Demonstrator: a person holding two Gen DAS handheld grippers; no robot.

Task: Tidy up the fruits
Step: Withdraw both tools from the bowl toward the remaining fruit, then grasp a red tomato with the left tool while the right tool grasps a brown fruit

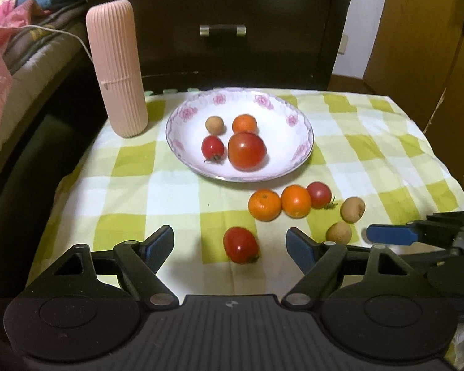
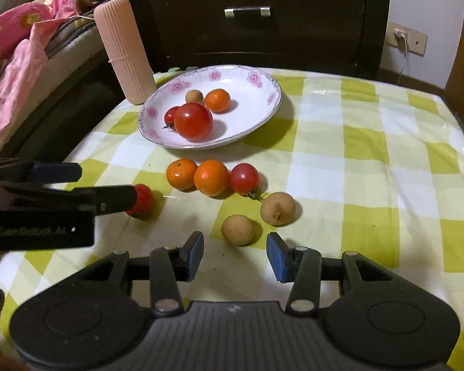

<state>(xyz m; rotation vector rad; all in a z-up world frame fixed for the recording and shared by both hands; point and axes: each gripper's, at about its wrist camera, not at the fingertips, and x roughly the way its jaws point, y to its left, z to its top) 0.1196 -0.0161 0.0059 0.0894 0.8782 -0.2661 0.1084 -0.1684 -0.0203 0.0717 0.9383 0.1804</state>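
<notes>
Fruit lies in two groups on a table covered with a green-and-white checked cloth (image 1: 133, 160). Toward the far edge sits a white plate (image 1: 182, 142) with pink flowers on its rim, holding a large tomato (image 1: 247, 151), a small tomato (image 1: 212, 148) touching it, a tangerine (image 1: 245, 123) and a brown longan (image 1: 214, 125). Off the plate, nearer the near edge, two tangerines (image 1: 264, 204) (image 1: 296, 201) and a cherry tomato (image 1: 319, 194) sit touching in a short row; two more longans (image 1: 352, 209) (image 1: 339, 232) lie close together toward the right edge. A lone red tomato (image 1: 240, 245) rests on the cloth between the spread fingers of the left gripper (image 1: 230, 244), not touching either pad. Right gripper (image 2: 235, 253) is likewise spread wide, with the nearer longan (image 2: 237, 229) just ahead of the gap between its blue pads. At the far left corner stands a ribbed pink cylinder (image 1: 117, 68), upright, beside the plate. Behind the table is a dark wooden drawer front (image 1: 222, 9) with a metal handle.
</notes>
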